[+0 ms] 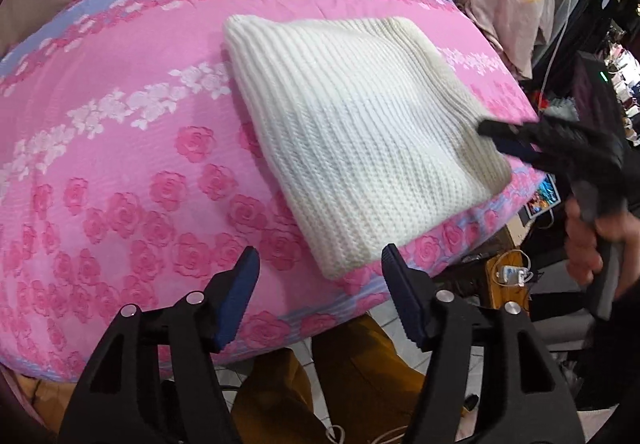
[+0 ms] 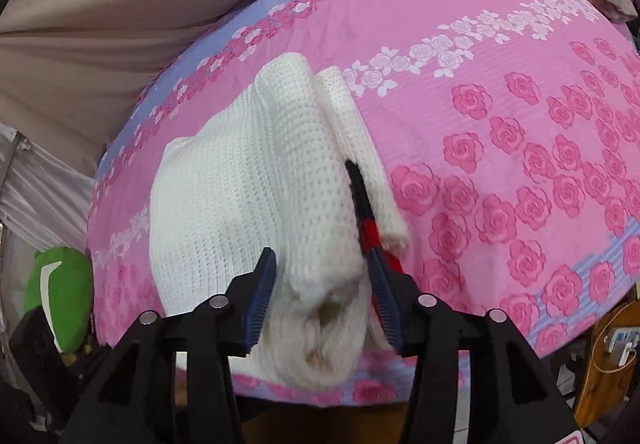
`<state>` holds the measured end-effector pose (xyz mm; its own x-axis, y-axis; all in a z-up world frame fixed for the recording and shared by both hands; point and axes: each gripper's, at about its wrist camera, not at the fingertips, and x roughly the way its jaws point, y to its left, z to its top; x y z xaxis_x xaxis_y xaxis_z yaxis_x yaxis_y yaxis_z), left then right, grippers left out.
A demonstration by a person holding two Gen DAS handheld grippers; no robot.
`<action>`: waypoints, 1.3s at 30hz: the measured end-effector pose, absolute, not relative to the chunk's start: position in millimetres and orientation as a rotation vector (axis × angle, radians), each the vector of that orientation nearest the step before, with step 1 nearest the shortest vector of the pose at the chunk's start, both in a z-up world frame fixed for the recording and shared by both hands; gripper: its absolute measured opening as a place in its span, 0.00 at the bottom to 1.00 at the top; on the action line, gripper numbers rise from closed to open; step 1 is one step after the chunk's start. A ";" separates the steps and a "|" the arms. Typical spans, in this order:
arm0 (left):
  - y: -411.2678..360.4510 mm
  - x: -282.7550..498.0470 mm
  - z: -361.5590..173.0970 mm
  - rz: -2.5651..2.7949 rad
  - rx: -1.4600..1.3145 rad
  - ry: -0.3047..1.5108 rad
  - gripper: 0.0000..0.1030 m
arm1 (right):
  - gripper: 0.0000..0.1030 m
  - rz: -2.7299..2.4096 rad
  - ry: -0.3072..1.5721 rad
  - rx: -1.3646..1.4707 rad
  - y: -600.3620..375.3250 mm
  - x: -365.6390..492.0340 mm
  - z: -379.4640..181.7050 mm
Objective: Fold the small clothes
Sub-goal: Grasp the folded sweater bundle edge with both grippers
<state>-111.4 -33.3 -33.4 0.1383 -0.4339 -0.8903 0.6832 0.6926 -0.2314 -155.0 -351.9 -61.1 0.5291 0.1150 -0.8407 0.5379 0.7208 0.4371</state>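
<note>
On the pink rose-print bedspread (image 1: 120, 148): folded white knit sweater (image 1: 360, 132), near the front edge, apparently squared off to finish. Right gripper (image 2: 322, 292) spread wide around the sweater's bunched right edge, not clamped, probably tidying. Left gripper (image 1: 320, 296) wide open, holding nothing, hovering just off the near corner.

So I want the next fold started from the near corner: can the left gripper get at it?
Probably yes: the left gripper is open, and the white knit's near corner lies just ahead, nothing between.
</note>
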 end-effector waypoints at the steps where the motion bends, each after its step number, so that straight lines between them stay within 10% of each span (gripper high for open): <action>1: -30.1 -109.1 -33.3 -0.803 0.247 1.178 0.64 | 0.58 -0.266 0.996 0.782 -350.2 -164.3 -62.3; 5: -30.8 -99.9 -39.9 -0.764 0.204 1.219 0.64 | 0.54 -0.235 1.035 0.831 -341.8 -172.5 -84.7; 6: -31.3 -98.5 -40.4 -0.754 0.199 1.228 0.64 | 0.24 -0.242 1.054 0.804 -339.8 -168.6 -88.1; 7: -32.2 -98.8 -39.2 -0.754 0.195 1.226 0.64 | 0.15 -0.241 1.052 0.802 -340.1 -166.4 -86.4; 12: -45.9 -95.8 -37.5 -0.756 0.219 1.187 0.65 | 0.14 -0.282 0.898 0.746 -349.5 -187.3 -48.0; 16: -59.7 -90.4 -40.5 -0.762 0.217 1.207 0.65 | 0.21 -0.321 1.071 0.784 -359.2 -192.3 -111.5; 24: -83.5 -51.2 -20.3 -0.725 0.051 1.191 0.71 | 0.57 -0.369 0.969 0.636 -370.0 -158.9 -36.5; 30: -113.5 -26.6 -30.3 -0.658 0.091 1.185 0.71 | 0.62 -0.304 1.027 0.577 -397.7 -69.4 -51.3; 32: -119.2 -22.2 -35.1 -0.633 0.097 1.203 0.71 | 0.50 -0.248 1.089 0.544 -394.0 -40.9 -70.6; 33: -120.9 -20.9 -34.8 -0.624 0.097 1.207 0.71 | 0.15 -0.214 1.111 0.531 -391.1 -32.1 -74.6; 39: -132.3 -17.2 -32.5 -0.592 0.132 1.186 0.71 | 0.15 -0.168 0.906 0.500 -396.0 -41.1 -13.7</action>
